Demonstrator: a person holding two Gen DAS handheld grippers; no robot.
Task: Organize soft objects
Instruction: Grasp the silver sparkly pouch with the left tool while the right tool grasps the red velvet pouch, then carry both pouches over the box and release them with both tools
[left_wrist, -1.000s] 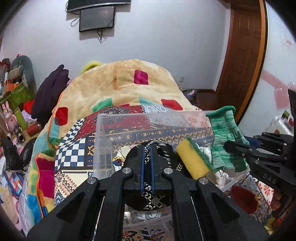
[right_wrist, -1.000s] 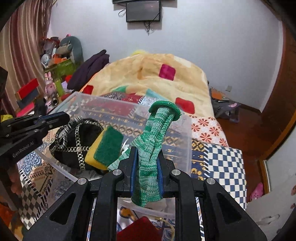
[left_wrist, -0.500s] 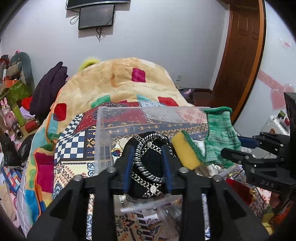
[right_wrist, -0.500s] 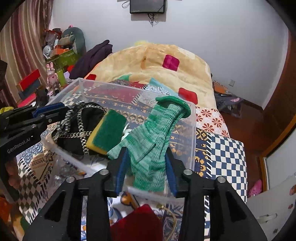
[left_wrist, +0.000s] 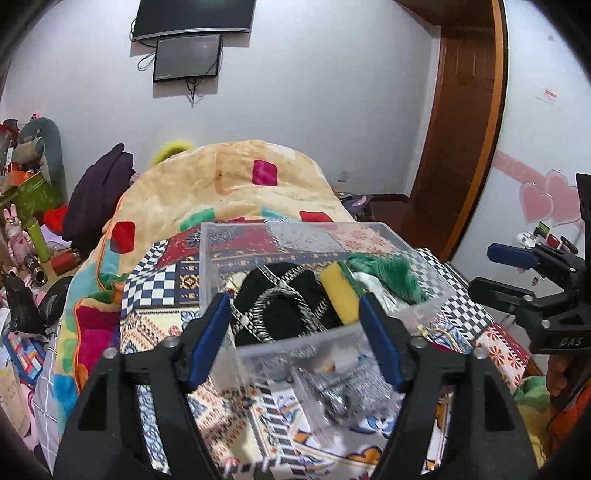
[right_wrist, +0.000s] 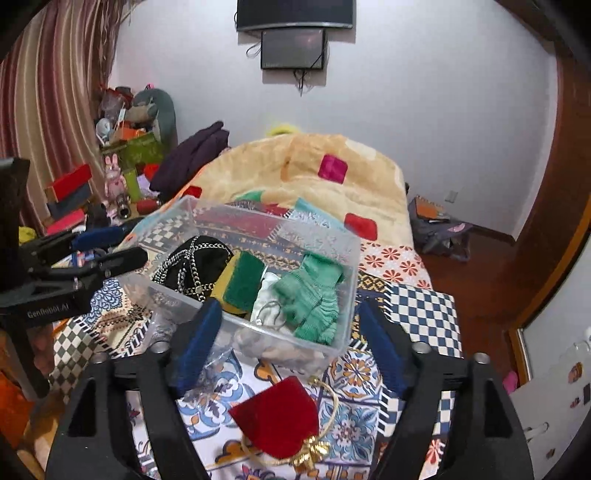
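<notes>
A clear plastic bin (right_wrist: 347, 266) (left_wrist: 376, 236) stands on the patterned bed. In it lie a black item with a silver chain (right_wrist: 192, 262) (left_wrist: 280, 314), a yellow and green sponge (right_wrist: 242, 282) (left_wrist: 338, 291), a white cloth (right_wrist: 267, 295) and a green knitted sock (right_wrist: 314, 295) (left_wrist: 391, 273). My left gripper (left_wrist: 291, 339) is open and empty just in front of the bin's near wall. My right gripper (right_wrist: 288, 343) is open and empty at the bin's near right side. A red velvet pouch with a gold cord (right_wrist: 277, 421) lies on the bed below the right gripper.
A crumpled clear plastic bag (left_wrist: 343, 387) lies in front of the bin. A peach blanket (left_wrist: 236, 184) is heaped behind the bin. Toys and boxes (right_wrist: 122, 155) crowd the left side. A wooden door (left_wrist: 461, 122) stands at the right.
Both grippers have opened and drawn back. The left one let go of the black chained item and the right one let go of the green sock; both items now lie in the bin.
</notes>
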